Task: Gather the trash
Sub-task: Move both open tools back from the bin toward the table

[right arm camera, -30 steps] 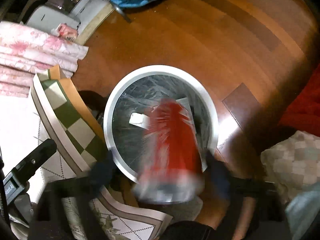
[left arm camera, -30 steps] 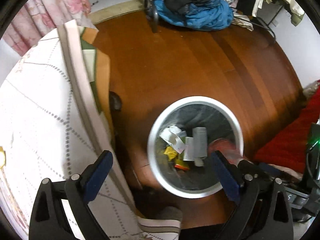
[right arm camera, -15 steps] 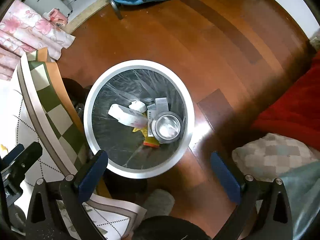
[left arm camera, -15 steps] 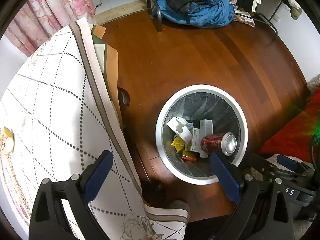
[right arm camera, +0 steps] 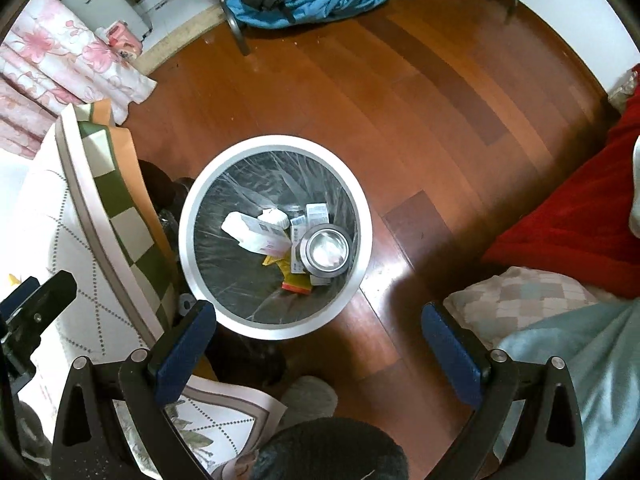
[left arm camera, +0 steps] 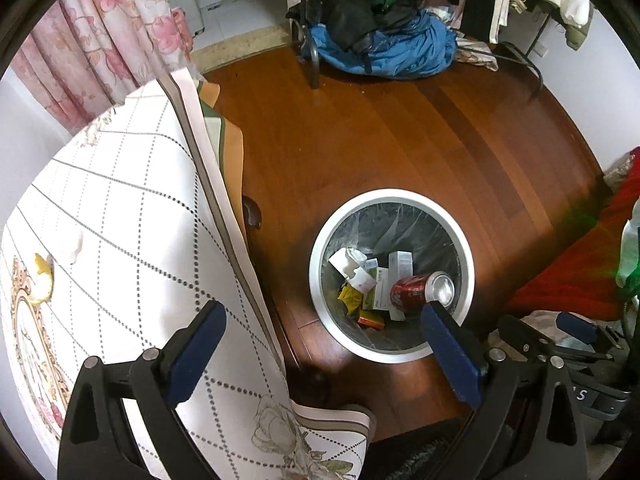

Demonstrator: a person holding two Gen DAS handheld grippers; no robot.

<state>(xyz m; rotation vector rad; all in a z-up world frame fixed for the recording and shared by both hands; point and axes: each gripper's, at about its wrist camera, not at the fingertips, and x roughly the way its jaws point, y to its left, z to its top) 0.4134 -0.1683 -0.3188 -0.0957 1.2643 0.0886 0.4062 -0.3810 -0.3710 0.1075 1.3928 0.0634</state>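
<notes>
Both tongs empty, jaws wide apart: left tongs (left arm camera: 322,344) over the worktop (left arm camera: 120,216) edge, right tongs (right arm camera: 316,338) above the floor just at 6 o'clock of the bin (right arm camera: 188,240).

Red can (left arm camera: 416,290) lies in the bin w/ the other trash, at 4 o'clock of the pile, silver end up. Prob. empty: light, thin-walled, dents easily, slick. If re-grabbed, pinch across mid-body.

Rest of the pile is white cartons (right arm camera: 256,232) and a yellow wrapper (left arm camera: 350,296): light, crushable, grab by an edge.

A small yellow scrap (left arm camera: 42,276) at 9 o'clock on the worktop may be trash; too small to tell. Bin bottom under the pile is hidden, and the worktop's near part is cut off by the tongs.
</notes>
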